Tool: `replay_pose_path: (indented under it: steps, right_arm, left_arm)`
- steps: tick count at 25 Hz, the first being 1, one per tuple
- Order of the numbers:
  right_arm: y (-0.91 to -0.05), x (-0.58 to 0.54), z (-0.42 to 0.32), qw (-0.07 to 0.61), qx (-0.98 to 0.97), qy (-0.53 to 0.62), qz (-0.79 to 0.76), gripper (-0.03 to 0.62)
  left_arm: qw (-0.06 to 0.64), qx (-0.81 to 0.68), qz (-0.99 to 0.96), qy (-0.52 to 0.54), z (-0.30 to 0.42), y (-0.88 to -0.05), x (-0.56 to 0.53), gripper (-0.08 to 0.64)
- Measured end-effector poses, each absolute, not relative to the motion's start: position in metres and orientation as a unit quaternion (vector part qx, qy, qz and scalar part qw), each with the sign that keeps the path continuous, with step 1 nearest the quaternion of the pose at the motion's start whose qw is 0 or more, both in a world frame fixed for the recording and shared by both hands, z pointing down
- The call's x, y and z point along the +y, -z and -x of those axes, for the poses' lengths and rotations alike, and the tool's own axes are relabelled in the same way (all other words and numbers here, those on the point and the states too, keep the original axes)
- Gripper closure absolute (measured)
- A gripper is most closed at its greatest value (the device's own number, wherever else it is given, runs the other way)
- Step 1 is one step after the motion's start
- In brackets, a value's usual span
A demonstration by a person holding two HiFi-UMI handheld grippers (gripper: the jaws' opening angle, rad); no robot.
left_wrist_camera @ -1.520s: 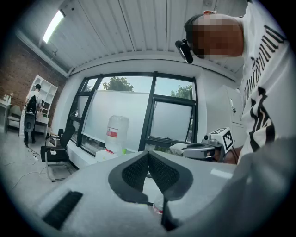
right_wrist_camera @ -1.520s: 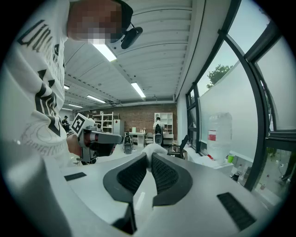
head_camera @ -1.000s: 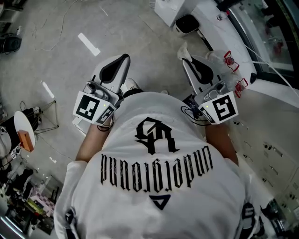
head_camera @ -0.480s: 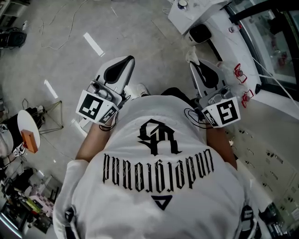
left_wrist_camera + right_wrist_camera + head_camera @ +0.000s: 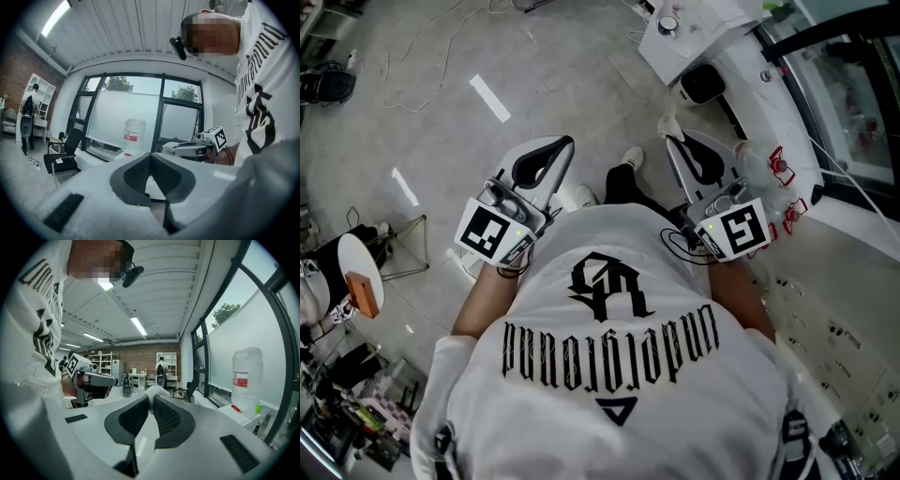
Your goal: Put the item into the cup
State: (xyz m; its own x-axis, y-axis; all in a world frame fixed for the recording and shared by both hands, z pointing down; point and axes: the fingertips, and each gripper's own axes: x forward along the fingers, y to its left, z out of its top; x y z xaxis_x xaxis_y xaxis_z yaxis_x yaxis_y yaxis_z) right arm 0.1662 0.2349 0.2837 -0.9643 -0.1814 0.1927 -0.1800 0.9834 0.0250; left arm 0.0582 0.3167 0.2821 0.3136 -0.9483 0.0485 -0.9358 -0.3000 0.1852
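**Right gripper** (image 5: 151,398): jaws clamped on a small white item (image 5: 157,391), pinched at the very tips. Held chest-high at 1 o'clock, probably for transport.

**Left gripper** (image 5: 151,155): jaws together, nothing between; idle at 11 o'clock.

**Item:** pale, crumpled, soft-looking wad; material unclear.

**Possible cup** (image 5: 667,23): on white table (image 5: 722,21), farther out at 1 o'clock, well apart.

An office-like lab: brick wall (image 5: 140,353), shelving (image 5: 105,362), office chair (image 5: 63,155), tall windows (image 5: 117,107).
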Motion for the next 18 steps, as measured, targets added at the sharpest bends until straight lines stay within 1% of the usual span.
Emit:
replay_pose_path:
  steps: [7,18]
  right_arm:
    - [-0.291,0.169,-0.153,0.098,-0.992,-0.007,-0.076,0.549]
    - [-0.286,0.038,-0.169,0.085,-0.991,-0.007,-0.100,0.549]
  left_arm:
    - [0.103,-0.616,-0.780,0.034,-0.038,-0.291,0.261,0.548]
    - [0.097,-0.593,-0.797,0.057,-0.050,-0.281,0.125,0.548]
